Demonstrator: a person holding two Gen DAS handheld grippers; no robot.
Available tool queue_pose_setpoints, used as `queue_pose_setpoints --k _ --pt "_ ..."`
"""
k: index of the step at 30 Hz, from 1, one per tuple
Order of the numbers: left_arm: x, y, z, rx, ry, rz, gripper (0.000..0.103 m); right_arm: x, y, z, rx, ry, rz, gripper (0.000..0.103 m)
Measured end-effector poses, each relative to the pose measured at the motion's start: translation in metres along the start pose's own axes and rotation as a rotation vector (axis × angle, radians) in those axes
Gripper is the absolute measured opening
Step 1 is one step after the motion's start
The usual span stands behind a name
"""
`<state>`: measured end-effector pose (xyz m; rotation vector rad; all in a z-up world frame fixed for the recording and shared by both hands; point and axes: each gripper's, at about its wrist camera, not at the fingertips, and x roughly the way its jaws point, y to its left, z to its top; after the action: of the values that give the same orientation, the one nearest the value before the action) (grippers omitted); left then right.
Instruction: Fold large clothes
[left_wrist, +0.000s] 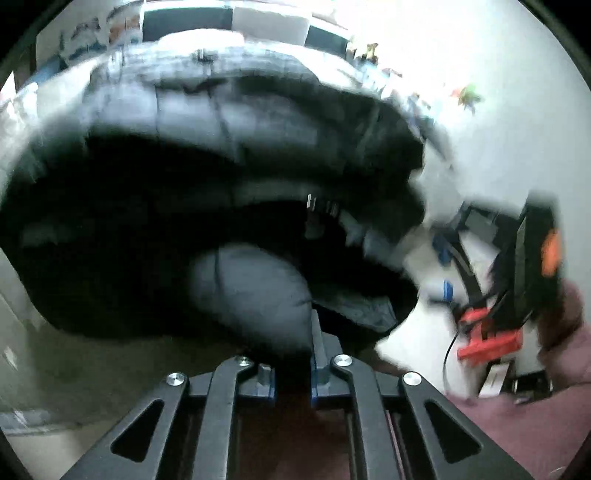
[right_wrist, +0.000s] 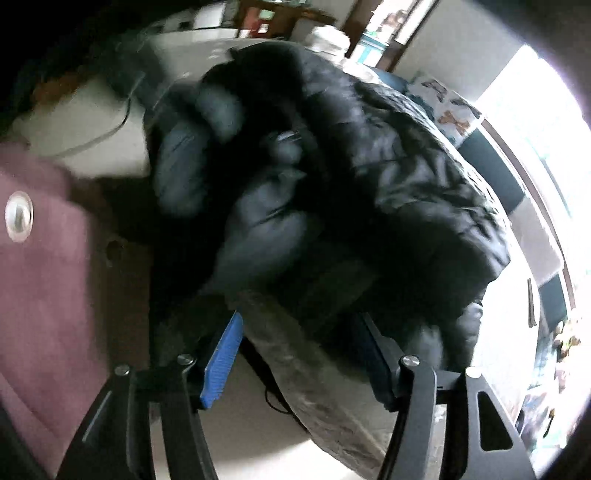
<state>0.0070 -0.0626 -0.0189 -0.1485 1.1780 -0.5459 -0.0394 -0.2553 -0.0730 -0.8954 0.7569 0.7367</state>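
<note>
Hanging lifted between both tools, the black puffer jacket (left_wrist: 229, 155) is bulky, soft, slippery-shelled – prob. light. Left gripper (left_wrist: 291, 354) is pinched on a padded fold; right gripper (right_wrist: 299, 332) is spread, fabric between, contact unclear w/ blur. Seams and hem are best gripped.

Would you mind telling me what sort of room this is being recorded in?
Probably a bedroom at home, though blur limits certainty. The black puffer jacket lies on what looks like a bed, there is a bright window, and small toys sit along the wall.
</note>
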Motion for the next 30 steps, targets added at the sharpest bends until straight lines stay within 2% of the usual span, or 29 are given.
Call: queue_pose_setpoints --k 2,6,8,10,12,13,16,20,22,23,27,30 --pt "-0.016 -0.005 0.014 0.007 -0.043 -0.012 0.010 0.003 0.013 0.005 -0.054 -0.042 -0.040 0.068" --pt "-0.030 -0.010 0.030 0.027 -0.067 -0.021 0.010 0.003 0.021 0.027 -0.084 -0.149 -0.139 0.068" --pt "-0.027 -0.021 0.039 0.036 -0.064 -0.024 0.010 0.003 0.015 0.039 -0.054 -0.197 -0.118 0.068" --pt "-0.033 -0.014 0.040 0.042 -0.057 -0.023 0.010 0.008 0.006 0.052 -0.010 -0.191 -0.110 0.068" --pt "-0.043 -0.013 0.037 0.060 -0.036 -0.020 0.011 0.011 -0.008 0.061 0.052 -0.180 -0.051 0.052" --pt "-0.045 -0.013 0.031 0.069 -0.021 -0.017 0.011 0.011 -0.016 0.065 0.091 -0.174 -0.008 0.038" --pt "-0.050 0.006 0.006 0.118 -0.017 -0.013 0.016 -0.001 -0.042 0.069 0.193 -0.188 0.044 0.028" --pt "-0.064 0.019 -0.021 0.153 -0.062 -0.016 0.040 -0.019 -0.072 0.083 0.292 -0.226 0.103 0.026" --pt "-0.076 0.019 -0.033 0.189 -0.102 0.038 0.059 -0.021 -0.075 0.086 0.303 -0.229 0.103 0.025" --pt "-0.081 0.018 -0.038 0.216 -0.123 0.088 0.072 -0.022 -0.082 0.088 0.318 -0.229 0.105 0.024" --pt "-0.085 0.016 -0.059 0.320 -0.183 0.255 0.074 -0.027 -0.096 0.086 0.397 -0.240 0.138 0.023" --pt "-0.070 0.017 -0.069 0.371 -0.204 0.367 0.074 -0.033 -0.102 0.090 0.424 -0.256 0.140 0.022"
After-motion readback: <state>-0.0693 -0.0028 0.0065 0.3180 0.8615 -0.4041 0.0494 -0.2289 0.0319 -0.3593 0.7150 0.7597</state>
